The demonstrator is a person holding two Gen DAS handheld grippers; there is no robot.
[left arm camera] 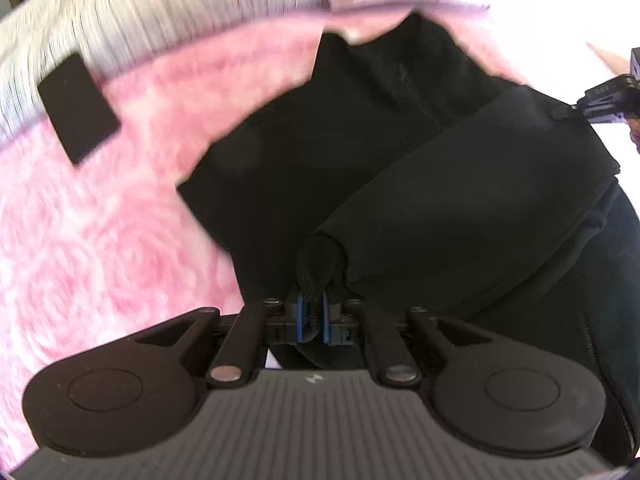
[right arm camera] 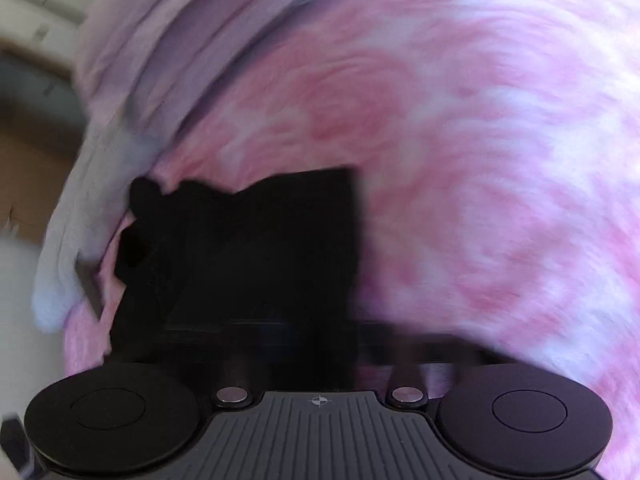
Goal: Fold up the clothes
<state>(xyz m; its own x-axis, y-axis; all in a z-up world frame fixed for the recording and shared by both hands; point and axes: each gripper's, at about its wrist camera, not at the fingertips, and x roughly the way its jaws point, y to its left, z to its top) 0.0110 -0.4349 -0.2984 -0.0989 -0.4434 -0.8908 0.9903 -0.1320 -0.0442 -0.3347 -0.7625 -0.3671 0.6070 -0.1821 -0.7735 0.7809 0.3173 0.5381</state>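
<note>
A black garment (left arm camera: 400, 160) lies partly folded on a pink patterned blanket (left arm camera: 100, 220). My left gripper (left arm camera: 313, 314) is shut, its blue pads (left arm camera: 301, 316) pinching a ribbed black cuff of the garment close to the camera. At the far right of the left wrist view, my right gripper (left arm camera: 578, 107) pinches the garment's far edge, and the cloth is drawn to a point there. The right wrist view is blurred. In it the black garment (right arm camera: 260, 248) fills the space ahead, and the fingers are lost against the dark cloth.
A flat black rectangle (left arm camera: 78, 108) lies on the blanket at the left. White ribbed fabric (left arm camera: 140, 12) borders the blanket's far side. Pale lilac bedding (right arm camera: 132, 60) lies beyond the blanket, and the bed's edge with brown floor (right arm camera: 28, 184) shows at the left.
</note>
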